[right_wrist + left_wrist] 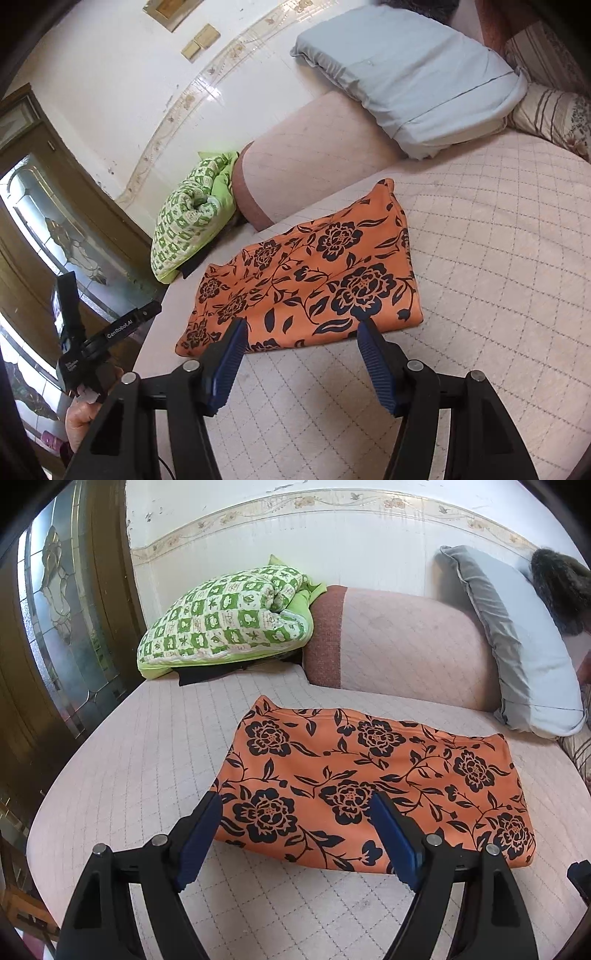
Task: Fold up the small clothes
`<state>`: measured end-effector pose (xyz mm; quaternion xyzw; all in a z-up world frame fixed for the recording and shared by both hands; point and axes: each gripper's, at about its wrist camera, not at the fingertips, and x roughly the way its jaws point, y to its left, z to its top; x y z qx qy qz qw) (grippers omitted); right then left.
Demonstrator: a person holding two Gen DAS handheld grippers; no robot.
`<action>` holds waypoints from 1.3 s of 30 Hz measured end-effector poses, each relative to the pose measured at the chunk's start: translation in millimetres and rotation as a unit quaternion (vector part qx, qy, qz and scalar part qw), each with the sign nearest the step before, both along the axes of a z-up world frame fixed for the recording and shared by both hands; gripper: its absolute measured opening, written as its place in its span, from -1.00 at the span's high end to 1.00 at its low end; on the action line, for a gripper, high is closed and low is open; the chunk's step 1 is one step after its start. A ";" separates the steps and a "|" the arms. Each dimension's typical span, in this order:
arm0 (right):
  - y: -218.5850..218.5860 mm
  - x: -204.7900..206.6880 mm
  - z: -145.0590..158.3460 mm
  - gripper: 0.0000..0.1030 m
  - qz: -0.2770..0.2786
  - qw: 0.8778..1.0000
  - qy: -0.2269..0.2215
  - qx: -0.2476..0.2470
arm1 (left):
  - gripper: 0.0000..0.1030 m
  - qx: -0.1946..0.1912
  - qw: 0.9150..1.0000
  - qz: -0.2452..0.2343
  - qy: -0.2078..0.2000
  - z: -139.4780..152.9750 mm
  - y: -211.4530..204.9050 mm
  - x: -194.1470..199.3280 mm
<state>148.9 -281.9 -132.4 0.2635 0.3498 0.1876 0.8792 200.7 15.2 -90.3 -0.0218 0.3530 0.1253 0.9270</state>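
Both pairs of fingers, the left gripper and the right gripper, gape empty just short of the orange floral garment, which lies flat on the bed, its long axis crosswise ahead of them, neither nearer.

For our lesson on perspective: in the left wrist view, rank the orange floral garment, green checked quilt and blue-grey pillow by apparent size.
1. Orange floral garment, nearest, so enlarged.
2. Green checked quilt and blue-grey pillow look alike; unranked.
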 end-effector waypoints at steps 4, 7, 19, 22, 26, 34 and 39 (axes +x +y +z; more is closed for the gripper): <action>4.1 4.5 1.8 -0.27 0.003 1.000 -0.005 0.000 | -0.60 -0.001 1.000 -0.002 -0.001 0.4 1.1 4.0; 8.3 11.3 -1.2 -0.27 0.010 1.000 0.001 0.005 | -0.60 -0.003 1.000 0.002 0.000 -0.4 4.5 8.5; 31.2 44.4 -15.4 -0.27 0.027 0.999 0.022 0.001 | -0.60 0.004 1.000 0.014 0.013 -10.2 20.1 27.9; 37.0 49.7 -16.8 -0.27 0.030 0.999 0.021 -0.011 | -0.60 0.009 1.000 0.017 0.014 -13.5 25.8 29.7; 37.6 57.6 -21.0 -0.27 0.025 0.999 0.027 -0.026 | -0.60 0.015 0.999 0.021 0.034 -27.7 38.4 36.5; -4.2 81.1 -43.5 -0.27 -0.024 0.995 0.092 -0.040 | -0.60 -0.042 0.989 0.075 0.122 -72.6 119.5 60.3; -50.9 96.9 -60.8 -0.30 -0.067 0.989 0.132 0.002 | -0.60 -0.108 0.978 0.100 0.150 -93.9 162.5 64.0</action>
